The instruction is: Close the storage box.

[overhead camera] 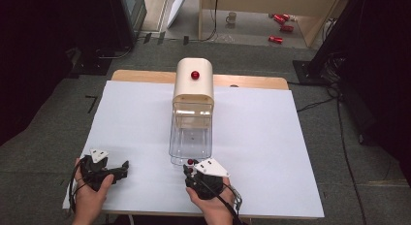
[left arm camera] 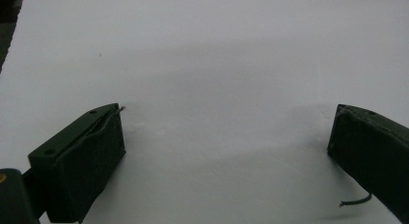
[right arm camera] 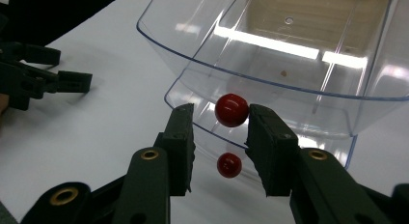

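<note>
While poised at the upper red knob (right arm camera: 231,109) of the clear drawer (right arm camera: 299,64), right gripper (right arm camera: 221,137) jaws narrow but unclosed; left gripper (left arm camera: 222,151) wide on bench (overhead camera: 266,152). Could slip off if pulled early.

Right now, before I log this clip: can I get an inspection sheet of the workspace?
Surface: white sheet over a wooden table.
Job's things: cream cabinet with a red knob; two clear drawers pulled out, each with a red knob, upper knob and lower knob.
Clutter: nothing seen on the sheet.
Grippers: left hand-held gripper open over bare sheet; right hand-held gripper open around the upper knob.
Cables: one trails from each gripper.
Surroundings: mug and red cans on the floor beyond.
</note>
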A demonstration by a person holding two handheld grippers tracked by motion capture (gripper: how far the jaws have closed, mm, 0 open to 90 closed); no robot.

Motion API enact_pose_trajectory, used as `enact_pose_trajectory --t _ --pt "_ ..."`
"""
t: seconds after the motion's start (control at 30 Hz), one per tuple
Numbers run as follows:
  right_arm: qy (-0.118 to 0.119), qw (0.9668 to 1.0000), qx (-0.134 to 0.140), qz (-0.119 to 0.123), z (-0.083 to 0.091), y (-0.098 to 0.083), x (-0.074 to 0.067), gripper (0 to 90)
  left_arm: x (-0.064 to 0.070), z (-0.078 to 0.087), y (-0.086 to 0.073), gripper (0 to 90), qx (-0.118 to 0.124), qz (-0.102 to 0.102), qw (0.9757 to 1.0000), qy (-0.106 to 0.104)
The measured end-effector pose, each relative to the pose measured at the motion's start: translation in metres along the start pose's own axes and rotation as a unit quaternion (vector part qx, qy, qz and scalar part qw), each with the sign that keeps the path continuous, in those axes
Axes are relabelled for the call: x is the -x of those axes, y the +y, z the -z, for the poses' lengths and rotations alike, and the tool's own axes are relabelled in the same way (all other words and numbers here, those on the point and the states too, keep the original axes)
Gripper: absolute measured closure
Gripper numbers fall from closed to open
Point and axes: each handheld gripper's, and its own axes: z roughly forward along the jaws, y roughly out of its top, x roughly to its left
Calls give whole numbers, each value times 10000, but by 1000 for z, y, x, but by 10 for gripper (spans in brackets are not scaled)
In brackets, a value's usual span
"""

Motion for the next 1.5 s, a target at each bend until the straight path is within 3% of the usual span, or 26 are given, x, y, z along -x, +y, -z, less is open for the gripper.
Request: enact_pose_trajectory --t 0.33,0.6,0.97,1.5 --pt "-283 9995 -26 -107 -9 -3 -4 718 0 0 0 0 -1 0 10000 -1" --pt "-258 9995 88 -175 -3 2 4 749 0 0 0 0 1 -1 10000 1" --pt "-318 9992 225 -93 -3 27 13 750 0 0 0 0 3 1 10000 0" --pt "-401 9984 387 -6 -23 65 28 751 0 0 0 0 -6 2 10000 -3"
